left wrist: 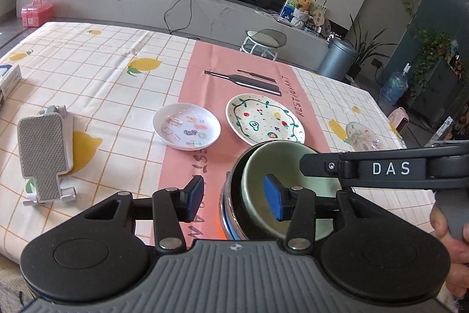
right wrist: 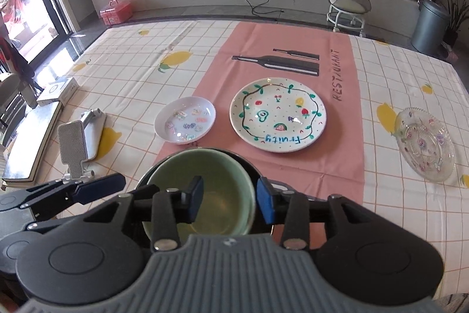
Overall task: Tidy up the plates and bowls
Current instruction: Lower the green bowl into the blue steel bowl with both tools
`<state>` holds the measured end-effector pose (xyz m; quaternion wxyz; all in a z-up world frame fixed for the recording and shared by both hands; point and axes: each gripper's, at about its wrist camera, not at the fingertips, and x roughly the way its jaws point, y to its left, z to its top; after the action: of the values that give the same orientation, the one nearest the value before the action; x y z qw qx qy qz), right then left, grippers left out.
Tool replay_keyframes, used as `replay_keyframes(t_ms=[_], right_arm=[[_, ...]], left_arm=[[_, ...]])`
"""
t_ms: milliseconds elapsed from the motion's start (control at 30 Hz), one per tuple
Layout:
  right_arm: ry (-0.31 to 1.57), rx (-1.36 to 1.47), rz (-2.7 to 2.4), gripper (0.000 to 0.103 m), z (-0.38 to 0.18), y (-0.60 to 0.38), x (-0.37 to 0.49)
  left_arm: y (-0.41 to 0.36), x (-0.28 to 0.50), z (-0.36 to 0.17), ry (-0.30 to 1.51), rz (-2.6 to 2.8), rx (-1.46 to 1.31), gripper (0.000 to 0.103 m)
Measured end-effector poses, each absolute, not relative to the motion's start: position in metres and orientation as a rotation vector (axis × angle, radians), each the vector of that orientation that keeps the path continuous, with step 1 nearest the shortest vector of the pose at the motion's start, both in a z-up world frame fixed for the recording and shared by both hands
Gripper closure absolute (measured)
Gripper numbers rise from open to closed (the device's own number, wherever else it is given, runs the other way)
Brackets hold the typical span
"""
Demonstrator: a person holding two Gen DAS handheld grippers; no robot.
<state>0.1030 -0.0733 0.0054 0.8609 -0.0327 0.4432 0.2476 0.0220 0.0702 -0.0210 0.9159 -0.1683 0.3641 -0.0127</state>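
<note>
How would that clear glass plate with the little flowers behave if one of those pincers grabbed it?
The clear glass plate is probably rigid and fragile, since it looks like pressed glass. Its glossy surface would likely be slippery between the pads. Its shallow shape and scalloped rim lying flat on the tablecloth may make getting a finger under it awkward.

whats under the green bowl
The green bowl sits nested inside a dark bowl, whose rim shows around it. The dark bowl's inside and the pink runner beneath the stack are covered.
</note>
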Motion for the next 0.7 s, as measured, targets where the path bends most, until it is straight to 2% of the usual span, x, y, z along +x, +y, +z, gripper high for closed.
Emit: replay_keyframes(t_ms=[33, 67, 133, 233, 467, 700], right_arm=[[0.916, -0.044, 0.521, 0.054, 0.006, -0.076, 0.103], [0.903, -0.027, 0.515, 0.044, 0.006, -0.077, 0.103], [0.858, -0.001, 0.472, 0.035, 0.004, -0.081, 0.102], [0.838, 0.005, 0.416, 0.032, -0.005, -0.086, 0.1], [0.992, 0.069, 0.444, 0.032, -0.038, -0.098, 0.108], [1.041, 0.072, 0.482, 0.035, -0.053, -0.1, 0.106]], left_arm=[[0.072, 0.023, -0.022, 0.753, -0.048, -0.366, 0.046], [0.073, 0.023, -0.023, 0.758, -0.067, -0.382, 0.046], [0.077, 0.025, -0.026, 0.772, -0.086, -0.427, 0.045], [0.079, 0.028, -0.03, 0.801, -0.099, -0.458, 0.044], [0.074, 0.031, -0.033, 0.82, -0.127, -0.437, 0.036], [0.089, 0.033, -0.034, 0.844, -0.175, -0.519, 0.033]])
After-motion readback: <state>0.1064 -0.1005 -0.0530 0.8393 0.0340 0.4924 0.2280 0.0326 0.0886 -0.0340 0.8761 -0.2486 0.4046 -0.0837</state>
